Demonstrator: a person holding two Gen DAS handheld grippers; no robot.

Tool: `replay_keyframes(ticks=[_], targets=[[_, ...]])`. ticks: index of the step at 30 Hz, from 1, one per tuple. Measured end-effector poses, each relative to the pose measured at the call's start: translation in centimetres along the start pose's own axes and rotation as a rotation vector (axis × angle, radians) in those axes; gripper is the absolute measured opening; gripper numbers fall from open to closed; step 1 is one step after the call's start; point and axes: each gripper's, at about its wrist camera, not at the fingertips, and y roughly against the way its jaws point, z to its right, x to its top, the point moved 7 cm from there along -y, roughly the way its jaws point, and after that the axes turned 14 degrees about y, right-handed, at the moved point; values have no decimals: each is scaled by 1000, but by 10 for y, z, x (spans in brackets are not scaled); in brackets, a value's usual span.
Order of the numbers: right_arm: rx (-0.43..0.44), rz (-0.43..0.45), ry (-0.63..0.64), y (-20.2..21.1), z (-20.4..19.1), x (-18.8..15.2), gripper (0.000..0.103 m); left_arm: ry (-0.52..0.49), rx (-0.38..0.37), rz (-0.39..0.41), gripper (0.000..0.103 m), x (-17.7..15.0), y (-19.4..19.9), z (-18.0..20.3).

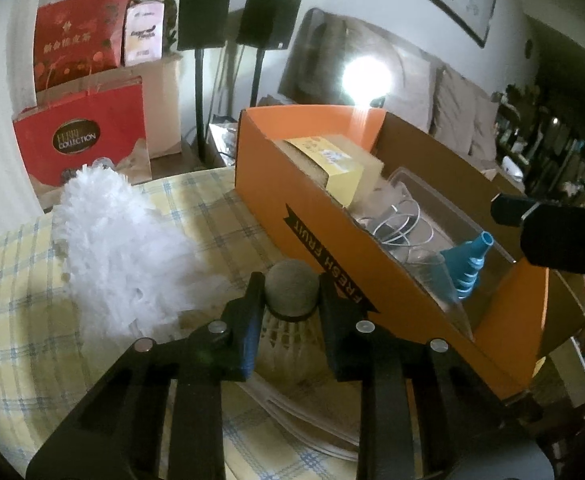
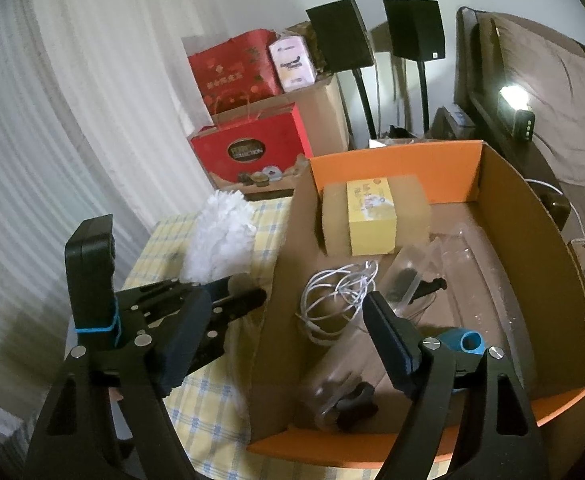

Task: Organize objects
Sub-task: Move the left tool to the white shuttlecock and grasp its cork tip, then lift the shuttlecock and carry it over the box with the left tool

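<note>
A shuttlecock [image 1: 290, 300] is clamped by its cork head between the fingers of the left claw [image 1: 290, 294], its feathers pointing back toward the camera. It is held just above the checked cloth [image 1: 20, 312] that covers the surface, close beside the orange wall of the box [image 1: 292, 184] marked FRESH FRUIT. A white duster [image 1: 120, 240] lies on the cloth to the left of the shuttlecock, touching or nearly touching the claw's left finger.

The right claw [image 2: 292, 312] is held wide apart and empty — one finger is seen over the cloth outside the box, the other over its inside. In the left view its dark tip [image 1: 548, 232] is seen above the box's far rim.

Inside the box are seen a yellow-banded sponge [image 2: 374, 216] at the far end, a coil of white cable [image 2: 336, 300] in the middle, a clear plastic case [image 2: 408, 276] beside it, a blue funnel-like piece [image 2: 462, 342] near the right finger, and — at the near end — a clear container with a black knob [image 2: 352, 398].

Behind the surface stand red gift bags [image 1: 84, 136], a cardboard carton [image 2: 328, 108] and two black speakers [image 1: 202, 12] on stands.
</note>
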Motion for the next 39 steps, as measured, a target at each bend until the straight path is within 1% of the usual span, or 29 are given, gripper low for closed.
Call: replay_keyframes(ticks=[3,7,12,14,19,21,24,27,29,31,33,39], targets=[[4,-1,8,0,-3,-2,80,15,-4,10,24,1,6,-1],[14,3,24,0,-7,-3,75,49,-32,27,24,6,26,0],[24,10,69,2,-17,-3,70,96,-74,44,24,23,59,5],[29,8,94,2,-23,-3,68,105,-78,43,24,30,69,9],[53,14,155,2,-40,-2,68,109,-96,34,24,41,84,23],[48,20,184,2,-45,-1,68,102,-116,22,24,42,86,32],[44,26,201,1,-47,0,68,85,-119,7,24,44,86,45],[26,13,211,0,-41,1,67,66,-123,-6,24,47,84,59],[13,10,210,3,-32,2,65,56,-135,-20,24,51,81,71],[7,6,203,6,-21,4,58,46,-145,-31,24,55,79,81],[-10,-3,196,10,-7,6,53,26,-142,-31,24,60,75,94],[-35,-14,148,23,33,5,51,-5,-169,-59,24,69,54,126]])
